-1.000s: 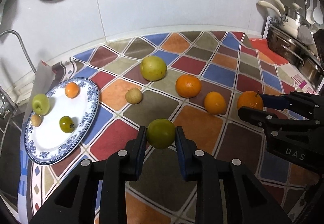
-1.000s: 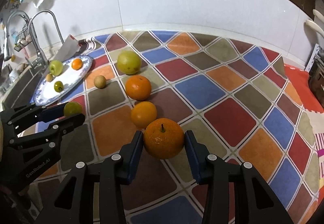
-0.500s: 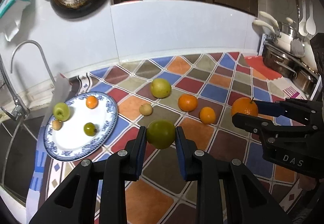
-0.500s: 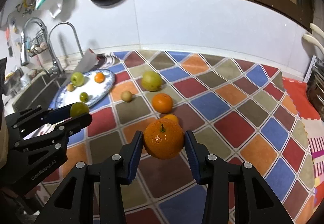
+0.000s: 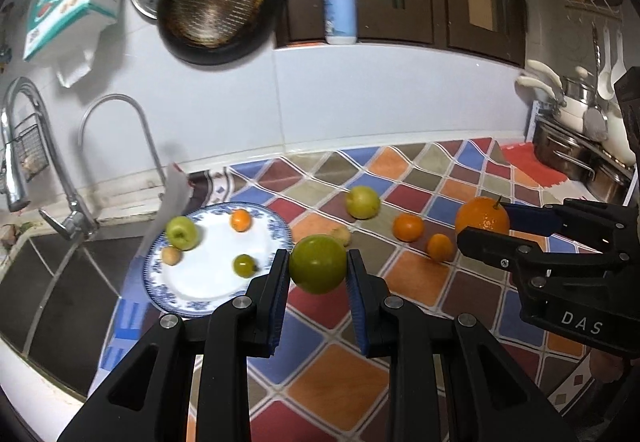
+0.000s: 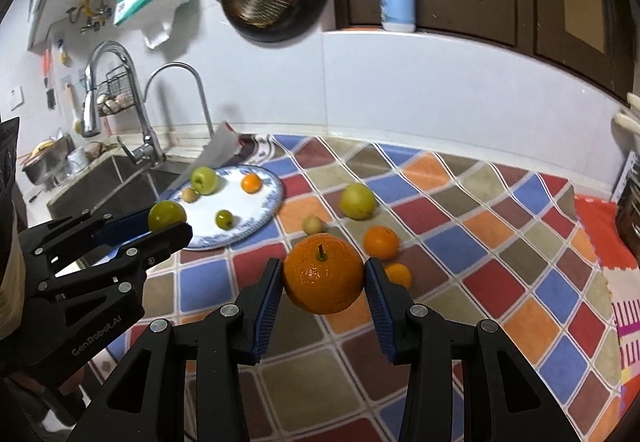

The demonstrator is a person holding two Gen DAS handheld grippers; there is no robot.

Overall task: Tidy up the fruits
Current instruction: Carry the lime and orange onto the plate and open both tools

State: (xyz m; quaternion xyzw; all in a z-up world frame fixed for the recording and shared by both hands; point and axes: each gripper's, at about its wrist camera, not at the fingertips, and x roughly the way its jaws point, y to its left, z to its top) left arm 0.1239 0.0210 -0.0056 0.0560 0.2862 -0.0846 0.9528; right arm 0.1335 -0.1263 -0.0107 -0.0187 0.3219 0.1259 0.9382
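Note:
My left gripper (image 5: 318,266) is shut on a green fruit (image 5: 317,264) and holds it in the air beside the blue-rimmed white plate (image 5: 188,290). The plate carries a green apple (image 5: 182,233), a small orange (image 5: 240,220), a small green fruit (image 5: 244,265) and a small tan fruit (image 5: 172,255). My right gripper (image 6: 323,274) is shut on a large orange (image 6: 323,273), held above the chequered counter. On the counter lie a yellow-green fruit (image 6: 357,201), two small oranges (image 6: 381,241) and a small tan fruit (image 6: 312,224).
A sink (image 5: 52,282) with a tap (image 5: 60,178) lies left of the plate. Pots (image 5: 580,150) stand at the right end of the counter. A pan (image 5: 216,18) and a pump bottle (image 5: 339,8) are on the wall behind.
Both grippers have risen with their fruits and pulled back from the counter. The green fruit and the large orange were lifted off the chequered surface.

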